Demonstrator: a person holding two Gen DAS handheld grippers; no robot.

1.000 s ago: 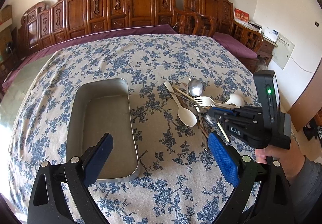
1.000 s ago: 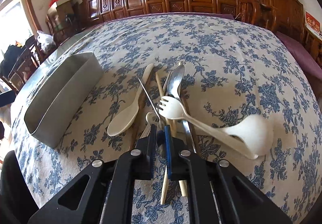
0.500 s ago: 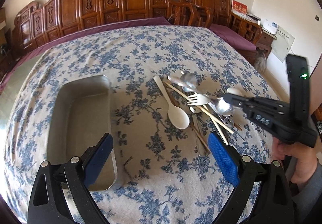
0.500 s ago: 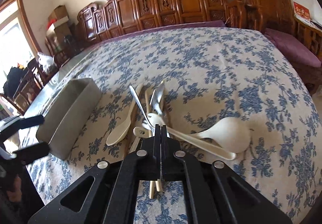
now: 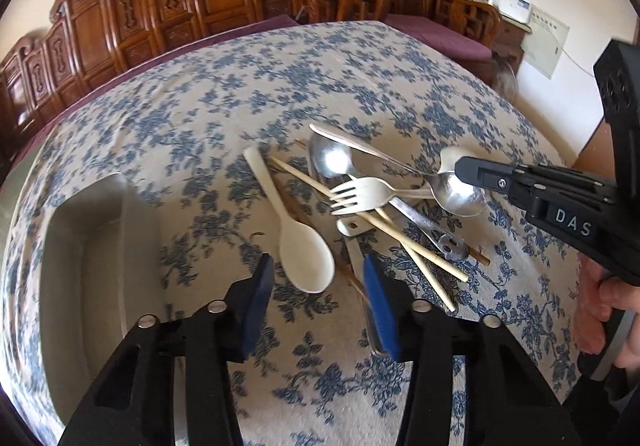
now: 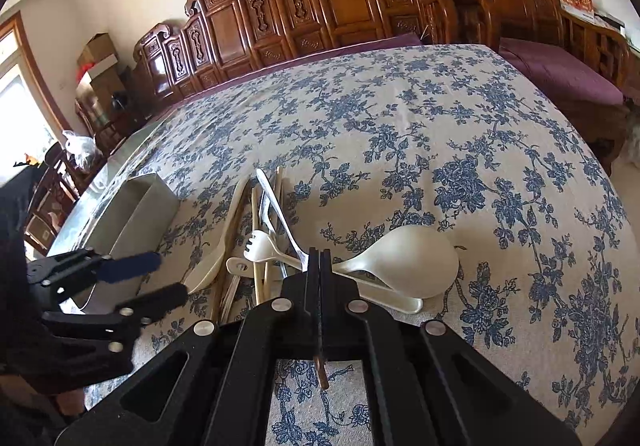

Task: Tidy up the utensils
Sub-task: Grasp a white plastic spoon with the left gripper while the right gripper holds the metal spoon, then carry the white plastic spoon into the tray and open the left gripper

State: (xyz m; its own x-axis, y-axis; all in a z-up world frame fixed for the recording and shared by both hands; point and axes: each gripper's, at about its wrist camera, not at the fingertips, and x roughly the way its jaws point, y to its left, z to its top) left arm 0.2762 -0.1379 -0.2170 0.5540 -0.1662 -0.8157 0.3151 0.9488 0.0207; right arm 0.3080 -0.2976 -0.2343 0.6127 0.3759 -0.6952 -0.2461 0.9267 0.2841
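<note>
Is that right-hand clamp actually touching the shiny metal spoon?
Touching. In the left wrist view the right gripper is shut on the metal spoon at its bowl, lifting it.

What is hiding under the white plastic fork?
Under the white plastic fork lie pale wooden chopsticks and a flat metal handle. What lies under those on the blue-flowered tablecloth is covered.

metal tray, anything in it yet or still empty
Empty as far as shown: the metal tray has a bare floor in the left wrist view, and the utensils lie beside it on the tablecloth.
</note>
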